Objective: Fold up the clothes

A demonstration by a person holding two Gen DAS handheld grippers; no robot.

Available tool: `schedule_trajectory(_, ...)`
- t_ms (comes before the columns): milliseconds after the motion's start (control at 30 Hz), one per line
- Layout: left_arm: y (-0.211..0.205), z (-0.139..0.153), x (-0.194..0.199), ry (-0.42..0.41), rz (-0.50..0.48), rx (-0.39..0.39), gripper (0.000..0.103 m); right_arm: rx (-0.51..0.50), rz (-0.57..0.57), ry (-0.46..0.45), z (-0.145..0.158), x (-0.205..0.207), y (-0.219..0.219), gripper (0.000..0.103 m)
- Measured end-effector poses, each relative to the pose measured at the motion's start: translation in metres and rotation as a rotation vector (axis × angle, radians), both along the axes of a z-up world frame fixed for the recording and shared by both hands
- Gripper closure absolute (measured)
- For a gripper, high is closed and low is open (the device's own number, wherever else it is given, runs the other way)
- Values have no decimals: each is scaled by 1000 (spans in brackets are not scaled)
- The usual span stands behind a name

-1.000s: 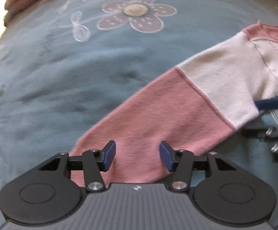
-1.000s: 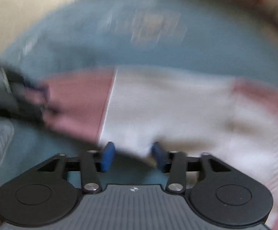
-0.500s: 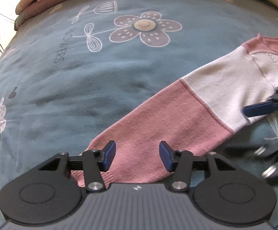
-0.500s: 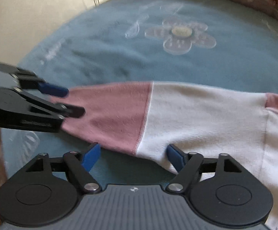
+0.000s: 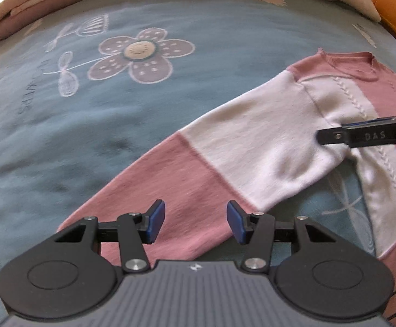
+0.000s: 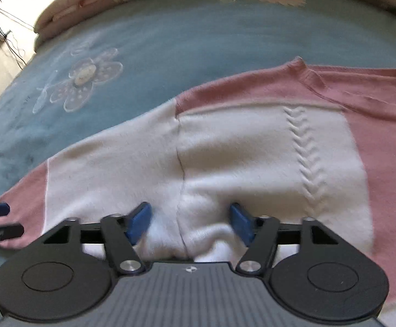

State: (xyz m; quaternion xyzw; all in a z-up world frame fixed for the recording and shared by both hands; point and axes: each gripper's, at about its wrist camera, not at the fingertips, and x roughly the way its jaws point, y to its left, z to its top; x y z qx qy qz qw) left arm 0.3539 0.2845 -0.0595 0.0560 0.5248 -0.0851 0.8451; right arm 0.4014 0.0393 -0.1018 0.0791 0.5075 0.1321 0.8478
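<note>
Lying spread on a blue flowered bedspread (image 5: 116, 136), the pink-and-white sweater (image 6: 252, 150) is seen flat, with no fold visible in either view; its left sleeve (image 5: 198, 169) is stretched out diagonally toward the near left. Whether this is an early stage or an unfolded state between steps cannot be settled; as far as is shown, the sleeve and body are yet to be laid over one another.

At the far left of the garment, the pink cuff end of the sleeve is straddled by the left gripper (image 5: 195, 222), whose jaws stand apart with nothing clamped between them. Further right, the white upper sleeve meets the body at a dark seam, and the knit is bunched into soft ridges at the armpit. There the right gripper (image 6: 189, 224) is placed, its blue pads spread wide on either side of the puckered cloth, not yet pressed together. To the right, a cable-knit line runs down the white panel, and a pink yoke and neckline (image 6: 361, 92) are seen at the far edge.
</note>
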Motion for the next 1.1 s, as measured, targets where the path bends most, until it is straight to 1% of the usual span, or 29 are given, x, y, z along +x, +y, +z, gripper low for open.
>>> schedule_trajectory(33, -4, 0, 2, -2, -10, -9, 52, 8, 4, -5, -2, 2, 2, 25)
schedule_trajectory(133, -23, 4, 12, -16, -43, -45, 52, 39, -9, -17, 20, -9, -8, 25)
schedule_trajectory(167, -32, 7, 17, -23, -55, -60, 53, 33, -23, -21, 26, -15, -15, 25)
schedule_trajectory(233, -50, 12, 28, -37, -80, -91, 53, -1, -46, -42, 38, -31, -31, 25)
schedule_trajectory(300, -74, 14, 39, -55, -90, -123, 53, -54, -72, -49, 42, -48, -52, 25)
schedule_trajectory(367, -102, 14, 50, -77, -95, -148, 53, -115, -87, -39, 40, -60, -74, 25)
schedule_trajectory(400, -117, 12, 55, -88, -93, -148, 53, -142, -90, -30, 36, -65, -84, 25)
schedule_trajectory(433, -127, 7, 59, -94, -78, -139, 53, -160, -91, -25, 32, -68, -95, 25)
schedule_trajectory(500, -141, -6, 65, -102, -31, -114, 53, -162, -90, -2, 24, -72, -114, 25)
schedule_trajectory(533, -148, -12, 69, -106, -7, -101, 55, -163, -91, 9, 20, -75, -126, 25)
schedule_trajectory(633, -169, -31, 79, -118, 65, -63, 54, -142, -84, 5, 20, -74, -149, 25)
schedule_trajectory(667, -176, -37, 82, -122, 89, -50, 49, -131, -82, 0, 21, -73, -157, 25)
schedule_trajectory(700, -178, -40, 88, -124, 113, -43, 49, -125, -77, -2, 21, -72, -164, 25)
schedule_trajectory(767, -179, -39, 100, -122, 151, -43, 49, -126, -66, -10, 21, -70, -177, 25)
schedule_trajectory(900, -191, -30, 96, -113, 176, -66, 50, -137, -47, -8, 16, -67, -203, 25)
schedule_trajectory(933, -194, -28, 95, -111, 182, -71, 54, -136, -54, -3, 16, -67, -210, 25)
schedule_trajectory(967, -197, -26, 95, -108, 189, -77, 55, -135, -61, 2, 16, -67, -217, 25)
schedule_trajectory(1000, -200, -24, 94, -106, 195, -83, 54, -128, -67, -1, 17, -68, -224, 25)
schedule_trajectory(1067, -206, -19, 92, -101, 207, -94, 49, -125, -73, -3, 18, -69, -235, 24)
schedule_trajectory(1100, -209, -17, 91, -99, 213, -100, 49, -129, -74, -3, 17, -68, -240, 24)
